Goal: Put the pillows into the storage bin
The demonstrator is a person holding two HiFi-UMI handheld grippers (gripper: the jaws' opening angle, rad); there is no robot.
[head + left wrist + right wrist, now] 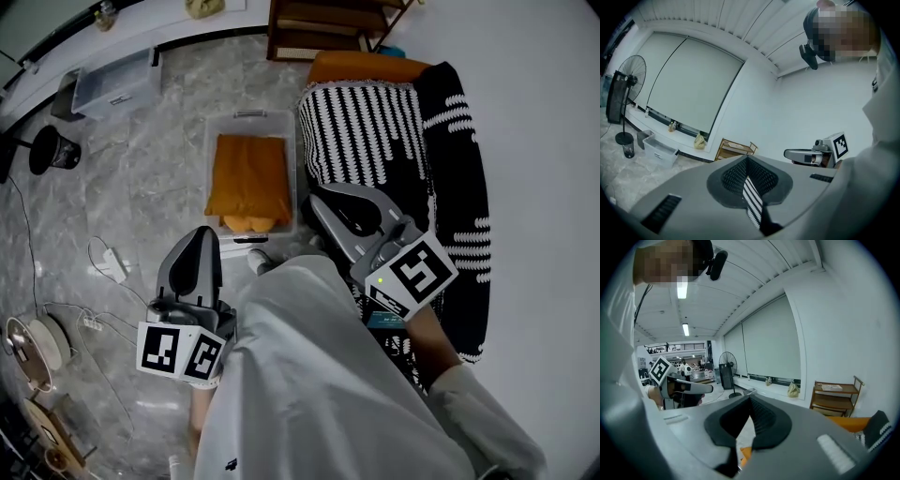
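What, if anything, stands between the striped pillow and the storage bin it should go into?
Nothing visible: the striped pillow sits right beside the open storage bin. An orange pillow already fills most of the bin.

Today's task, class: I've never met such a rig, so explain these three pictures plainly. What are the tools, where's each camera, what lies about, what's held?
A person holds a two-jaw gripper in each hand: left gripper and right gripper. One picture comes from a head camera looking down; the other two from cameras riding on each gripper. On the floor stands a bin with an orange pillow inside; a striped pillow lies beside it. Both grippers are shut, seemingly empty.
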